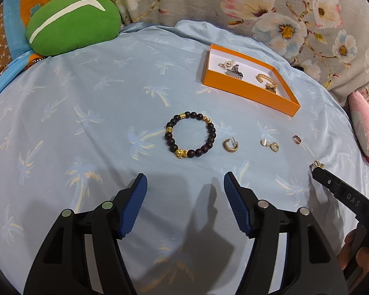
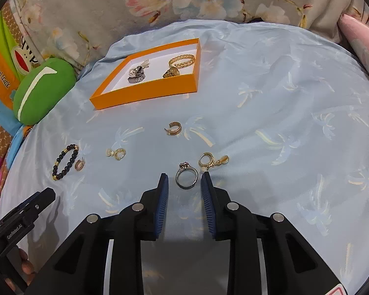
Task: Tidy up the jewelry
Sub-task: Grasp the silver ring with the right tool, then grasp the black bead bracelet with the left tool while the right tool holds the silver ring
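Right gripper (image 2: 184,180) spread around a silver ring (image 2: 186,177) on the blue sheet (image 2: 270,98), gold earring (image 2: 212,161) just beside, left gripper (image 1: 185,182) spread before a bead bracelet (image 1: 190,134), orange box (image 2: 145,91) holding jewelry beyond

The orange box (image 1: 248,91) near wall hides part of the gold bracelet (image 1: 265,80).
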### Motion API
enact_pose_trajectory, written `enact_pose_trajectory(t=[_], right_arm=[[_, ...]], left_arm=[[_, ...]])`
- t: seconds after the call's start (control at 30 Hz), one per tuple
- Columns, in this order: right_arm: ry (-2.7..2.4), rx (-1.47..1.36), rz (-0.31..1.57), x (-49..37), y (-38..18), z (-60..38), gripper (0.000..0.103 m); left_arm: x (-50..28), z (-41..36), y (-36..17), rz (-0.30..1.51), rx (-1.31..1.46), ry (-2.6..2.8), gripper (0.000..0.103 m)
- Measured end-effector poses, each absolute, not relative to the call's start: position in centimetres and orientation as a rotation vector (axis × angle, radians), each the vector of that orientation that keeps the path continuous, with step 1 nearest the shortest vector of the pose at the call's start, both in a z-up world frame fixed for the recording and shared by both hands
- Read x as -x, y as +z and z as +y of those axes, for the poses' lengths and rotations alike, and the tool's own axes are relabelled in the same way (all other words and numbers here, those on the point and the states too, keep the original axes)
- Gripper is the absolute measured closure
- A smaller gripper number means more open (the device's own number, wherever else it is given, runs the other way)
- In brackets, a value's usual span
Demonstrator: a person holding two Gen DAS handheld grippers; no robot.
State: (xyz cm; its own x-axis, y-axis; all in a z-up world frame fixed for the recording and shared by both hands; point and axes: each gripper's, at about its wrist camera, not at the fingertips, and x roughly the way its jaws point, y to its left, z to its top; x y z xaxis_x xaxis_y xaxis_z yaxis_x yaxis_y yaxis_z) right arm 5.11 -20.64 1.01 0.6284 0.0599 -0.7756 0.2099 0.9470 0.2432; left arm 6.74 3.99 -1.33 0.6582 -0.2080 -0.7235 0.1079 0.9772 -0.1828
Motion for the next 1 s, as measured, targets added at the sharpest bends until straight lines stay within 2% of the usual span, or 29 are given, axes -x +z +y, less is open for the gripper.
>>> enact_pose_trajectory(t=[0.2, 0.3, 0.47, 0.53, 1.0], right_arm=[[-0.094, -0.305, 0.895, -5.8, 1.0, -20.4, 0.078], [-0.092, -0.297, 0.899, -6.1, 1.0, -20.3, 0.084], [-0.082, -0.308, 0.896, -6.0, 1.0, -20.4, 0.084], [-0.08, -0.31, 0.897, -6.0, 1.0, -20.4, 0.084], [-0.075, -0.319, 0.895, -6.1, 1.0, -20.5, 0.084]], left_arm=[[-6.7, 4.0, -1.3, 0.834, 0.129, -0.179, 0.04], [-6.8, 4.0, -1.3, 0.834, 0.132, -0.18, 0.04], [-7.0, 3.9, -1.3, 0.842, 0.137, -0.178, 0.04], [-7.3, 3.8, -1.3, 0.844, 0.126, -0.176, 0.035], [-13.2, 2.1, -1.3, 0.867, 0.02, -0.125, 0.035]])
